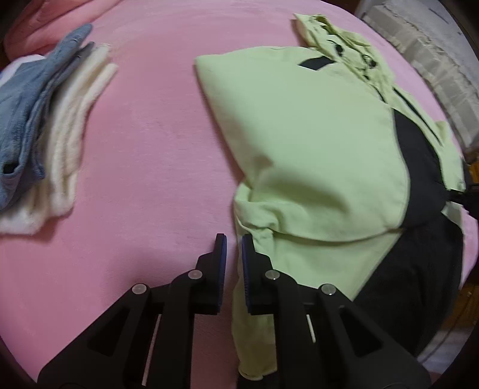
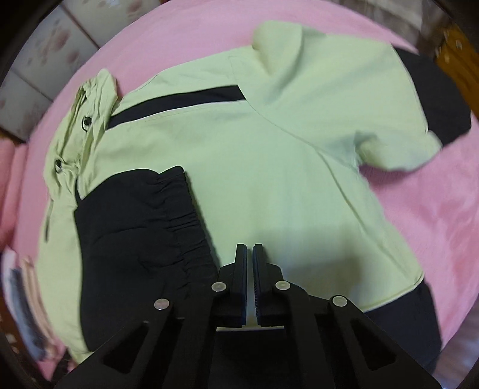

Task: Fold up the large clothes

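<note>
A light green jacket [image 1: 305, 143] with black panels lies partly folded on the pink bed cover [image 1: 155, 143]. Its hood [image 1: 338, 42] points to the far side. My left gripper [image 1: 234, 239] hovers at the jacket's near left edge, jaws nearly shut with a narrow gap and nothing between them. In the right wrist view the same jacket [image 2: 269, 155] fills the middle, with a black sleeve [image 2: 140, 233] folded across its left part. My right gripper [image 2: 250, 247] sits over the jacket's near hem, pads almost touching, empty.
A stack of folded clothes, blue [image 1: 27, 98] on white [image 1: 71, 125], lies at the left of the bed. A pink blanket [image 1: 39, 21] is bunched at the far left. A tiled floor [image 2: 45, 51] shows beyond the bed edge.
</note>
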